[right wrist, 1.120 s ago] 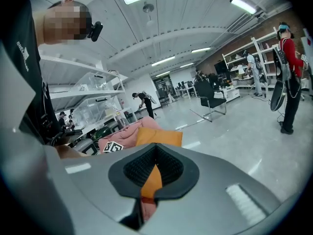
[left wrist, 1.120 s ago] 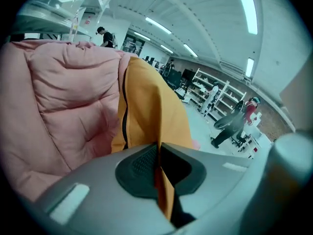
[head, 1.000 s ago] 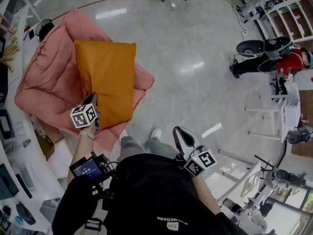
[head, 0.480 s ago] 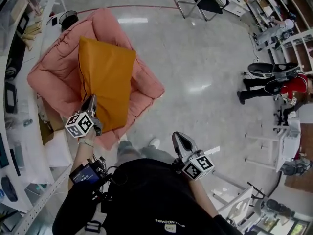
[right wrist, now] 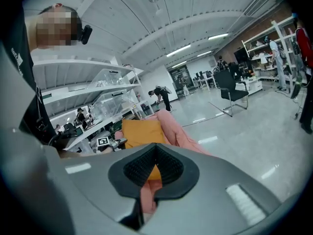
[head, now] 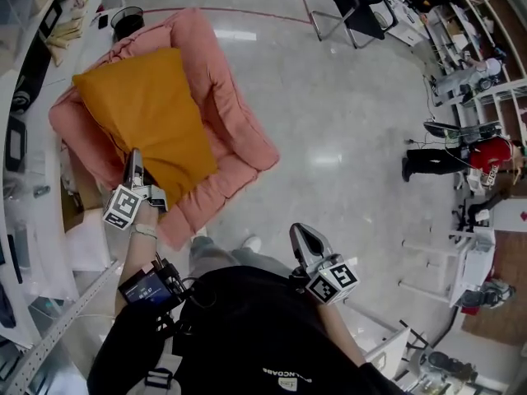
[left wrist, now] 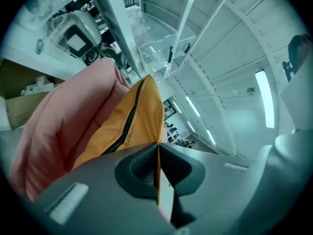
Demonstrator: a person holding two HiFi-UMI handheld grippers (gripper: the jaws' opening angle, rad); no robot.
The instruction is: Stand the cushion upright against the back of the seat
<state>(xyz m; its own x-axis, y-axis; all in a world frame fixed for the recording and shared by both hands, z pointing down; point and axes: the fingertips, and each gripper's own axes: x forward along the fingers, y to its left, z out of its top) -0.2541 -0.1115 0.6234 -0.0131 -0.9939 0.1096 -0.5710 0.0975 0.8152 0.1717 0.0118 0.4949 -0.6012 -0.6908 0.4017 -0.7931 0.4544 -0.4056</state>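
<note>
Cushion (head: pixel 144 113) is resting tilted on the pink seat (head: pixel 239 134). The left gripper (head: pixel 132 159) is pinching its near edge, evidently to raise it. The right gripper (head: pixel 301 237) is hanging back, clenched on nothing.

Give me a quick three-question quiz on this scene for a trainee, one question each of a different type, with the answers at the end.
1. True or false: the right gripper is shut with nothing between its jaws.
2. What is the left gripper clamped on? A: a blanket. B: the edge of the orange cushion. C: nothing.
3. Fill in the blank: the cushion rests on the ___ seat.
Key: 1 true; 2 B; 3 pink.
</note>
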